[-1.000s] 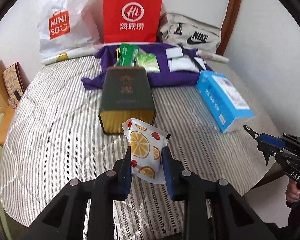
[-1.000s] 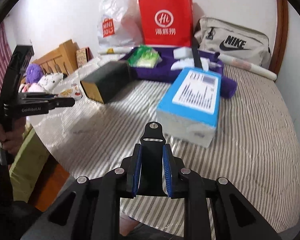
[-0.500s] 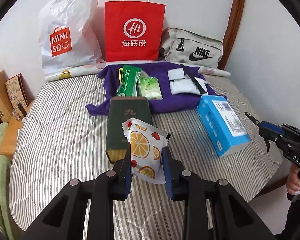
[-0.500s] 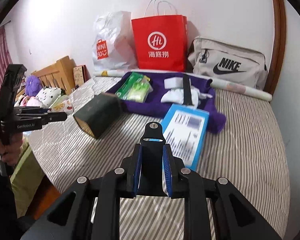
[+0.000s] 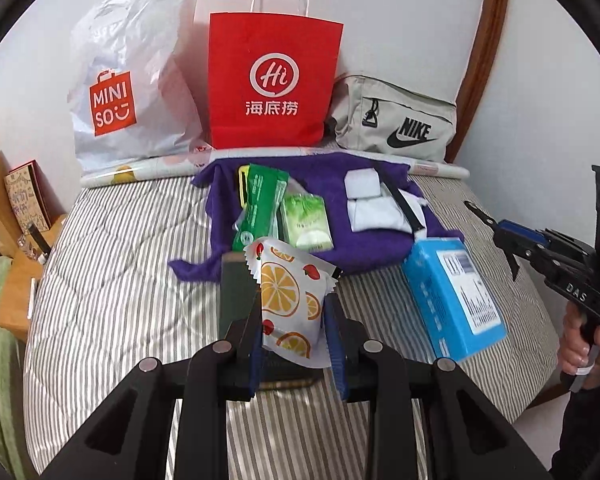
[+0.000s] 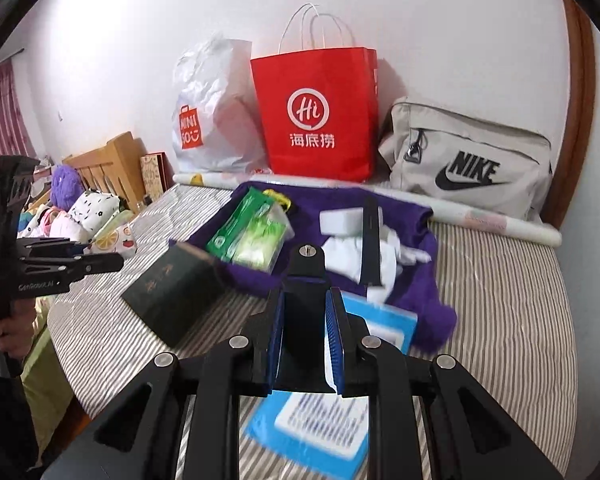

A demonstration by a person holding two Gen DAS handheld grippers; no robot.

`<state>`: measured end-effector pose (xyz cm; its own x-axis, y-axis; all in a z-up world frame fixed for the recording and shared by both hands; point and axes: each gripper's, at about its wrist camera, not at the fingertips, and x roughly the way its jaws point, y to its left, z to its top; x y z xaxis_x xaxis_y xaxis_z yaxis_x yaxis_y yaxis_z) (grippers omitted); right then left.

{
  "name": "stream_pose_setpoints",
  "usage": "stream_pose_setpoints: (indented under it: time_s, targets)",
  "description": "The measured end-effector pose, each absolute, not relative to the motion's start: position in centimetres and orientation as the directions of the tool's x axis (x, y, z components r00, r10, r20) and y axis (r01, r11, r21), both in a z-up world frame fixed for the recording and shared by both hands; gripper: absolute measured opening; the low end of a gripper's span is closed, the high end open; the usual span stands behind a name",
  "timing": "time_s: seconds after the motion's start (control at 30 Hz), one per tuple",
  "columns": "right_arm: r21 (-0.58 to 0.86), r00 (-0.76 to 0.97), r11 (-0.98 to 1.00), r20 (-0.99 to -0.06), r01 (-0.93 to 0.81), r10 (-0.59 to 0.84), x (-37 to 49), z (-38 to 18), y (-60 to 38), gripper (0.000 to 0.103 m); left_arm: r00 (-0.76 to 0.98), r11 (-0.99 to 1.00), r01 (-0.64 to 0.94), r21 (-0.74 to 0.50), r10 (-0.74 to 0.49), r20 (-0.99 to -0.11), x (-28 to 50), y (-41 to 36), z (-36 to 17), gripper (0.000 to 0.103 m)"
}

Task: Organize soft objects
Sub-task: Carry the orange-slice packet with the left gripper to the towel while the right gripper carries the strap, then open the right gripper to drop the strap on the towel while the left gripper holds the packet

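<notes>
Crinkly orange-print packet (image 5: pixel 290 304) pinched in left gripper (image 5: pixel 294 336), frame centre

Right gripper (image 6: pixel 305 344) clamps a black block (image 6: pixel 305 292) — perhaps rigid plastic; striped quilt (image 5: pixel 112 304) lies bare at left, blue box (image 5: pixel 452 300) near its right edge.

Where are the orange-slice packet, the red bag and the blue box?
orange-slice packet (image 5: pixel 290 300): left wrist view, on its printed front.
red bag (image 5: pixel 274 84): left wrist view, on the white logo.
blue box (image 5: pixel 452 296): left wrist view, on its top face.
</notes>
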<state>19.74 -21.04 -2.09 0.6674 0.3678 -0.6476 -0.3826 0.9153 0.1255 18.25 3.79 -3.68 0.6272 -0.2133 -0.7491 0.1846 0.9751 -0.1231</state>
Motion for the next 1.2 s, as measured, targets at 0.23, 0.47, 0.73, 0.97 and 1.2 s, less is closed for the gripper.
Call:
stream_pose_setpoints:
  time_s: [0.23,0.47,0.73,0.97,1.2]
  targets:
    - [0.126,0.649,0.910,-0.663,-0.394,0.373,24.8,-2.9,-20.3,0.021,0.619,0.975,0.180,-0.131,-0.216,-0.755,21.1,3.7,-3.8,0.026]
    - [0.118,0.611,0.915,-0.710,-0.386,0.350,29.1,-5.2,-20.1,0.021,0.599,0.972,0.172,-0.161,-0.233,-0.766,24.1,3.8,-4.6,0.026]
    - [0.126,0.562,0.910,-0.751,-0.396,0.348,32.3,-7.6,-19.3,0.021,0.580,0.969,0.169,-0.180,-0.245,-0.777,27.0,3.7,-5.6,0.026]
    - [0.108,0.510,0.900,-0.793,-0.422,0.334,34.4,-9.4,-18.0,0.021,0.573,0.967,0.174,-0.185,-0.252,-0.780,28.5,3.7,-6.0,0.026]
    - [0.113,0.483,0.900,-0.812,-0.421,0.327,35.7,-10.4,-17.8,0.021,0.561,0.968,0.174,-0.182,-0.249,-0.789,29.5,3.6,-6.5,0.026]
